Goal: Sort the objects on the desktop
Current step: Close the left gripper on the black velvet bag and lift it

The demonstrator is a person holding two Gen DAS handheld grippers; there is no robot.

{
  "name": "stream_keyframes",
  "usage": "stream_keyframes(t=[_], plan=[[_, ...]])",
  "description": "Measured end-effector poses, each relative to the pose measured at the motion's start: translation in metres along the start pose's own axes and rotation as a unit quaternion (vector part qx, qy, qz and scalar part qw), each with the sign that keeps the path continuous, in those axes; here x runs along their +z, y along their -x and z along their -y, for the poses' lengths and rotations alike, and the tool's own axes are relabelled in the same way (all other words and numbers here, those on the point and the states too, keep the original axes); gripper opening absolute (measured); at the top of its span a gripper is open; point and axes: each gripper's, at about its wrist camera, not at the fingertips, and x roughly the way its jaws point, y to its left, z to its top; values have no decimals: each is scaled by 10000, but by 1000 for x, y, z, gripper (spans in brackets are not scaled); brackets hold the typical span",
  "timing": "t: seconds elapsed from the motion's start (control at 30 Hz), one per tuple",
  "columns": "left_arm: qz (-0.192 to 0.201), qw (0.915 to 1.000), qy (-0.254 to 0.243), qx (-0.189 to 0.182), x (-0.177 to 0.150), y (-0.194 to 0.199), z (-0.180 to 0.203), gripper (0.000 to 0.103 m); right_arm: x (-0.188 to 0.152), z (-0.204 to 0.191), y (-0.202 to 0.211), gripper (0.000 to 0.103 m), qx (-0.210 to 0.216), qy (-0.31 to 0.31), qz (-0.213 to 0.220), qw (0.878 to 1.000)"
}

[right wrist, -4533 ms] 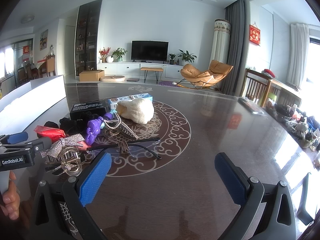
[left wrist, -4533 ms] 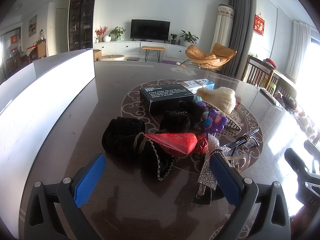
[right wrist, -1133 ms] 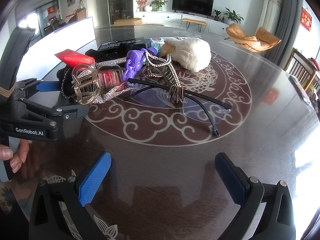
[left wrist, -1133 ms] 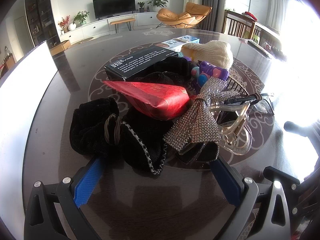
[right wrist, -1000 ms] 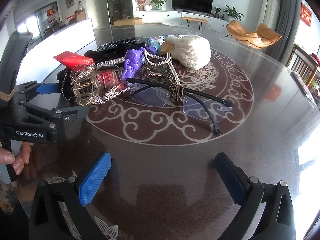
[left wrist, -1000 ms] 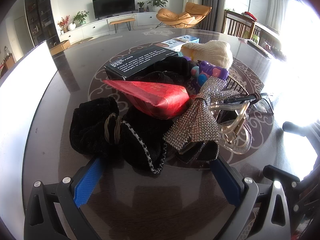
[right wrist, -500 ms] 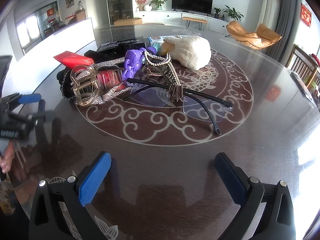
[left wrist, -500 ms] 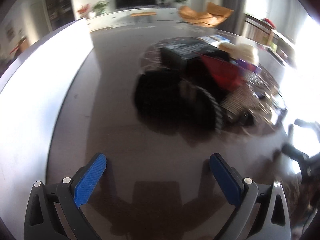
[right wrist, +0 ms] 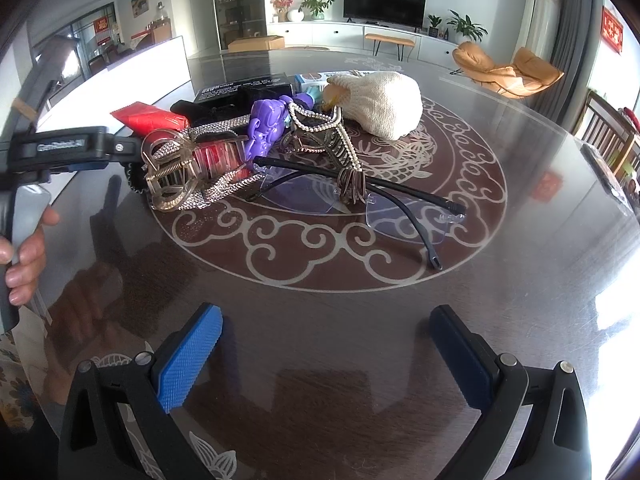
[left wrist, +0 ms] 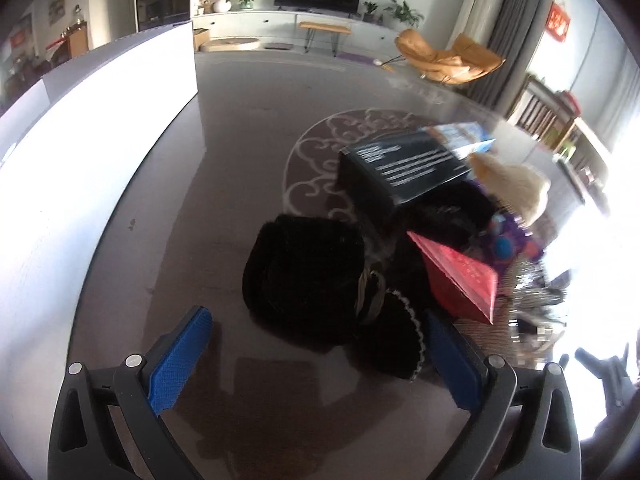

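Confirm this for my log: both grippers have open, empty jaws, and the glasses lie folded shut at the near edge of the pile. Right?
Not quite. The right wrist view shows the glasses lying with their temples unfolded, not folded shut. Otherwise correct: left gripper and right gripper are open and empty.

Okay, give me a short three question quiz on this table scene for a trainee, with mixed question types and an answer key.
1. True or false: the left gripper is shut on the black velvet scrunchie.
2. Multiple choice: what lies on the table closest to the right gripper? A) the cream knit pouch B) the rimless glasses C) the black box
3. Fill in: the red packet rests on top of the black ____.

Key:
1. False; its jaws are wide open and hold nothing.
2. B
3. scrunchies (black fabric pile)
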Motion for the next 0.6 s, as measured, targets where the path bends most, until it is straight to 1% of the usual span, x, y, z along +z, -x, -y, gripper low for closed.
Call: stream_keyframes(t=[0.03,0.1,0.2,0.27,0.3,0.33,0.43,0.53,0.57,0.6], plan=[[-52,9999,-52,93,-2,-3,2,103,0,0,0,103,2,0,0,10000],[31,9991,-317,290,-12,3,-4,103,0,0,0,103,-3,0,2,10000],[44,9978,-496,430,-25,16,-25,103,0,0,0,103,36,0,-6,10000],[59,9966,-582,588,-29,27,-39,103,0,-1,0,103,65,19,-11,10000],[72,9965,-611,575,-31,32,-42,102,0,-1,0,103,69,26,-11,10000],[61,9968,-666,431,-33,37,-45,102,0,-1,0,103,71,27,-11,10000],[130,9967,-730,319,-42,52,-44,103,0,-1,0,103,68,28,-12,10000],[188,9978,-627,-94,-48,65,-38,103,0,-1,0,103,69,30,-12,10000],[193,9979,-557,-255,-45,69,-36,103,0,-1,0,103,70,29,-12,10000],[197,9980,-517,-321,-40,68,-29,103,0,-1,0,103,68,31,-11,10000]])
